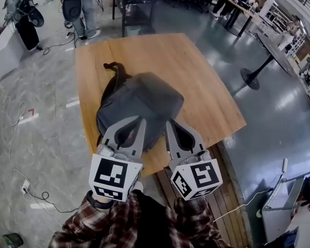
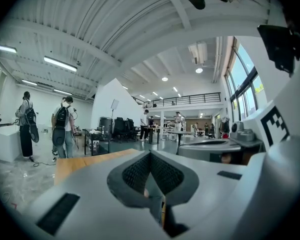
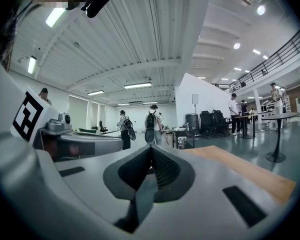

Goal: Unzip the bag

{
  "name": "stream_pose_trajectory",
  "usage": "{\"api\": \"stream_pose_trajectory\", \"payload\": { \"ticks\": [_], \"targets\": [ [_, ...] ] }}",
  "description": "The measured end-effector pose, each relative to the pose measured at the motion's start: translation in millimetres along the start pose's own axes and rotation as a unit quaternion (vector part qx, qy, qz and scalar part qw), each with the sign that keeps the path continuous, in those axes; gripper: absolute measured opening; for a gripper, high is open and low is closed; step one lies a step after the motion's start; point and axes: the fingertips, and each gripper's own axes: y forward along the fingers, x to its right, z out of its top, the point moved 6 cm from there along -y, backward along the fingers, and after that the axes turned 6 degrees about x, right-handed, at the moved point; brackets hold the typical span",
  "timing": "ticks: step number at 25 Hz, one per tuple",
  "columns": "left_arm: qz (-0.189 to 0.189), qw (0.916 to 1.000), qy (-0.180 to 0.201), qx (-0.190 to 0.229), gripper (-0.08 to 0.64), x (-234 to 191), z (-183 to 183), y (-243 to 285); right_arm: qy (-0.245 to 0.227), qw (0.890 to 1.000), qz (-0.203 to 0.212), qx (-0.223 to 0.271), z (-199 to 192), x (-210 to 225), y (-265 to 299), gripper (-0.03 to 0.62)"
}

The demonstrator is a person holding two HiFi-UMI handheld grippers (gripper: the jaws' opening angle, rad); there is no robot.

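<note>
A dark grey backpack (image 1: 144,99) lies flat on the wooden table (image 1: 196,71), its top handle pointing to the far side. In the head view my left gripper (image 1: 141,120) and right gripper (image 1: 169,123) are held side by side over the bag's near end, both shut with nothing between the jaws. I cannot tell whether the tips touch the fabric. The left gripper view shows the left gripper (image 2: 151,154) with jaws pressed together, aimed level across the room. The right gripper (image 3: 151,149) looks the same. The bag is hidden in both gripper views, and no zipper pull shows.
Two people with backpacks (image 1: 80,9) stand on the floor beyond the table's far left, near a black cart (image 1: 137,4). A round pedestal table (image 1: 268,56) stands at the right. Cables (image 1: 15,118) trail over the floor at the left. Wooden slats (image 1: 232,190) lie by the table's near right corner.
</note>
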Motion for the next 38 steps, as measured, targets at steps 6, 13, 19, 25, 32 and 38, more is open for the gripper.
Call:
{"api": "stream_pose_trajectory", "payload": {
  "ticks": [6, 13, 19, 25, 32, 38],
  "targets": [
    [-0.037, 0.9980, -0.003, -0.052, 0.008, -8.6, -35.1, 26.9, 0.018, 0.998, -0.033, -0.050, -42.0, 14.8, 9.0, 0.011],
    [-0.063, 0.9851, -0.004, -0.160, 0.008, -22.7, -126.9, 39.2, 0.070, 0.988, -0.057, -0.129, -137.3, 18.2, 4.1, 0.011],
    [-0.102, 0.9671, 0.014, -0.233, 0.008, -25.1, -204.5, 61.3, 0.094, 0.978, -0.059, -0.179, -211.5, 22.9, 8.8, 0.011],
    [-0.123, 0.9496, 0.032, -0.287, 0.008, -21.6, -255.8, 67.0, 0.098, 0.966, -0.051, -0.236, -268.6, 17.4, -2.4, 0.011],
    [-0.129, 0.9452, 0.035, -0.298, 0.008, -17.9, -266.9, 69.9, 0.053, 0.955, 0.024, -0.291, -297.8, -7.5, -8.7, 0.047],
    [-0.137, 0.9426, 0.030, -0.303, 0.008, -16.9, -269.5, 68.8, -0.084, 0.947, 0.015, -0.310, -302.6, -17.0, 12.8, 0.083]
  ]
}}
